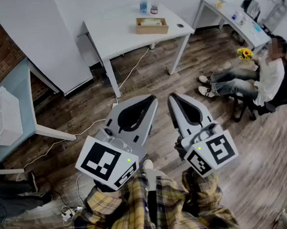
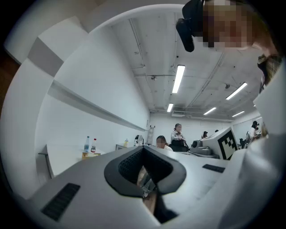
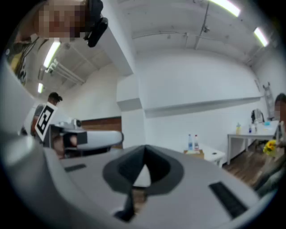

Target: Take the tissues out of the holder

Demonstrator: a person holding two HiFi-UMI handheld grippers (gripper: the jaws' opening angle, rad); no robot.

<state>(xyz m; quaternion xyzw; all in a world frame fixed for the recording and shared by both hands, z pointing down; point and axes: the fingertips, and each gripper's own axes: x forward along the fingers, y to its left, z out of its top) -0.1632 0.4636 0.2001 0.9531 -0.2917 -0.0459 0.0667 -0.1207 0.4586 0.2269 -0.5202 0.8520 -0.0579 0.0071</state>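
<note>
The wooden tissue holder point(image 1: 152, 25) stands on a white table point(image 1: 122, 36) at the far side of the room, with white tissues showing in it. It is small and distant in the left gripper view point(image 2: 90, 154) and in the right gripper view point(image 3: 194, 153). My left gripper point(image 1: 153, 98) and my right gripper point(image 1: 171, 97) are held side by side close to my body, level and pointing toward that table. Both have their jaws together with nothing between them point(image 2: 143, 147) point(image 3: 144, 146). A stretch of wooden floor lies between them and the table.
Two water bottles point(image 1: 148, 3) stand behind the holder. A white basket point(image 1: 3, 117) sits on a glass-topped table at the left. A seated person point(image 1: 264, 77) and yellow flowers point(image 1: 245, 53) are at the right, by a second table point(image 1: 230, 18). Cables point(image 1: 61, 137) run over the floor.
</note>
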